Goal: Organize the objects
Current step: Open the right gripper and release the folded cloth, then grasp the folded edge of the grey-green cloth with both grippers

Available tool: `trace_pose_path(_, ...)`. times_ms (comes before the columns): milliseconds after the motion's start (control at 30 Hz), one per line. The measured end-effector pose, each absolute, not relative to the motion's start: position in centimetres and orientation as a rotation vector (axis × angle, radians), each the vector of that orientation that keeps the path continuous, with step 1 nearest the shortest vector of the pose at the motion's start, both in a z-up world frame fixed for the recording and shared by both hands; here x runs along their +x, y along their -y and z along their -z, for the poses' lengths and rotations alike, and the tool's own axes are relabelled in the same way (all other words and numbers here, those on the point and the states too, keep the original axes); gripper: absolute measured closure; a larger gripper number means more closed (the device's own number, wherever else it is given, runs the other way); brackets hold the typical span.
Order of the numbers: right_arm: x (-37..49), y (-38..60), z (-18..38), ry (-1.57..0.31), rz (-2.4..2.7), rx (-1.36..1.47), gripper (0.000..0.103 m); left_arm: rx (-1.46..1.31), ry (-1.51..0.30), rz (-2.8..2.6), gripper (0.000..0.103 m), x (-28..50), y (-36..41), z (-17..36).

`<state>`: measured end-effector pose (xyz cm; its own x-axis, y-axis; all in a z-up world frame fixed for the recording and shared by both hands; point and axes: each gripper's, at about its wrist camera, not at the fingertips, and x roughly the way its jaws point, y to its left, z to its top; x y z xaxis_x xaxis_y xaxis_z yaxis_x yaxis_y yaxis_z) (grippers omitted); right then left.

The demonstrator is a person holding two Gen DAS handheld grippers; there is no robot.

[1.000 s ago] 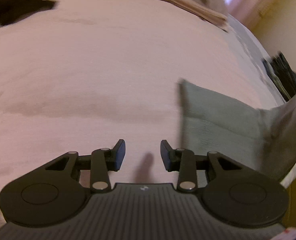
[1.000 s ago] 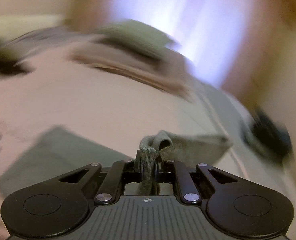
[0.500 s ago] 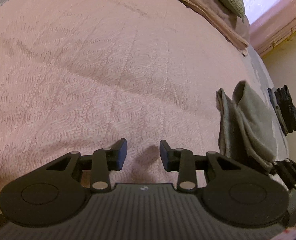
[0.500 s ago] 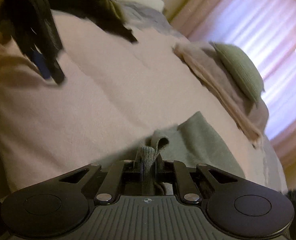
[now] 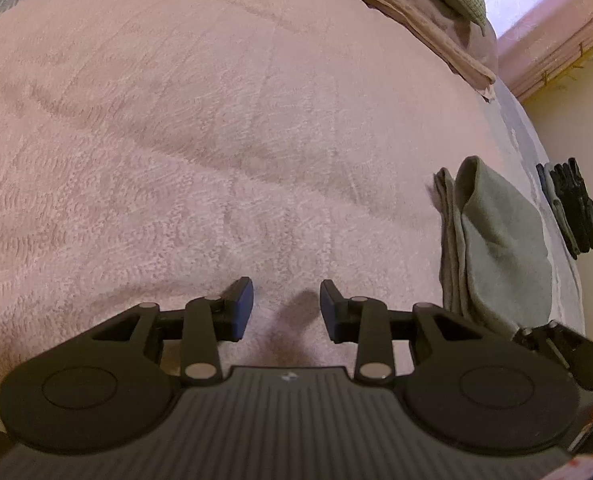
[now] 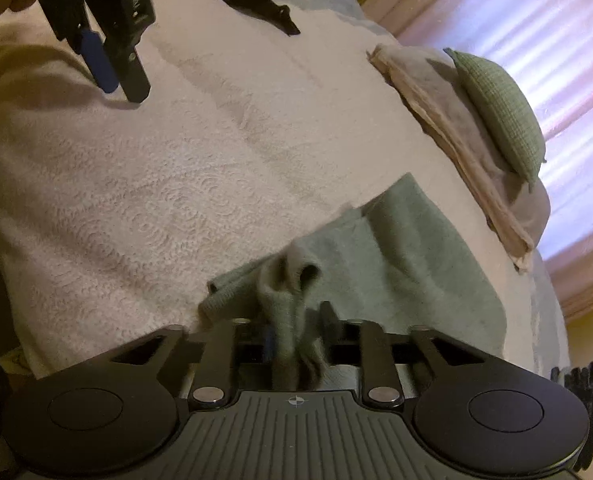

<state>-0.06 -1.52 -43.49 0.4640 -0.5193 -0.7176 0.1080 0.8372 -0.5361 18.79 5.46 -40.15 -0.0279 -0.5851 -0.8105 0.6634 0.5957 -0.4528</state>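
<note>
Right gripper [image 6: 296, 332] jaws opening, freeing sock [image 6: 408, 264] since before | long axis toward pillow [image 6: 500, 112] | left gripper [image 5: 286, 304] jaws apart, empty

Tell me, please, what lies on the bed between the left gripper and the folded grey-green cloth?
Nothing: only bare pink bedspread separates the left gripper from the grey-green cloth, as the left wrist view shows.
</note>
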Motion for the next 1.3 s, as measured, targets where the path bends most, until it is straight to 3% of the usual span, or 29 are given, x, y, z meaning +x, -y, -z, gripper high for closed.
trace_pose_path(33,-0.7,1.8,42.6,-1.016,0.409,-0.409,0.049,0.081,-1.249,1.005,0.073,18.6,-5.4,40.0)
trace_pose_path(67,-1.5,1.9,41.6,-1.004,0.418,-0.367,0.031,0.089,-1.249,1.007,0.073,18.5,-5.3,39.8)
trace_pose_path(100,-2.5,2.0,40.7,-1.001,0.418,-0.331,0.026,0.100,-1.248,1.007,0.073,18.3,-5.2,39.6)
trace_pose_path(267,-8.2,4.0,37.6,-0.978,0.523,-0.119,0.026,0.133,-1.240,1.020,0.073,17.1,-4.1,38.2)
trace_pose_path(433,-15.1,12.0,34.9,-0.801,0.719,0.358,0.027,0.124,-1.213,1.122,0.072,15.1,0.1,37.0)
trace_pose_path(567,-18.4,21.2,35.5,-0.652,0.745,0.761,0.027,0.100,-1.187,1.227,0.063,14.3,5.1,37.0)
trace_pose_path(767,-15.6,29.7,36.5,-0.540,0.597,0.962,0.027,0.058,-1.137,1.303,0.056,14.6,11.8,37.9)
trace_pose_path(900,-12.4,32.3,38.3,-0.582,0.563,1.012,0.028,0.118,-1.158,1.334,0.056,14.5,14.2,39.4)
trace_pose_path(967,-11.7,33.1,39.5,-0.591,0.556,1.064,0.031,0.102,-1.170,1.361,0.061,14.5,14.9,40.0)
trace_pose_path(1000,-11.8,33.5,40.1,-0.582,0.553,1.088,0.038,0.068,-1.191,1.378,0.064,14.7,15.3,40.2)
trace_pose_path(1067,-11.9,34.3,41.0,-0.542,0.517,1.132,0.054,0.019,-1.210,1.428,0.090,14.4,16.0,40.3)
trace_pose_path(1100,-12.0,34.4,41.3,-0.549,0.542,1.125,0.058,0.040,-1.182,1.441,0.090,13.8,16.4,40.2)
trace_pose_path(1167,-12.0,34.6,41.8,-0.571,0.578,1.082,0.062,0.073,-1.145,1.470,0.101,13.0,17.2,40.3)
trace_pose_path(1300,-12.2,34.8,43.3,-0.561,0.603,1.059,0.061,0.109,-1.126,1.458,0.102,12.2,18.5,41.3)
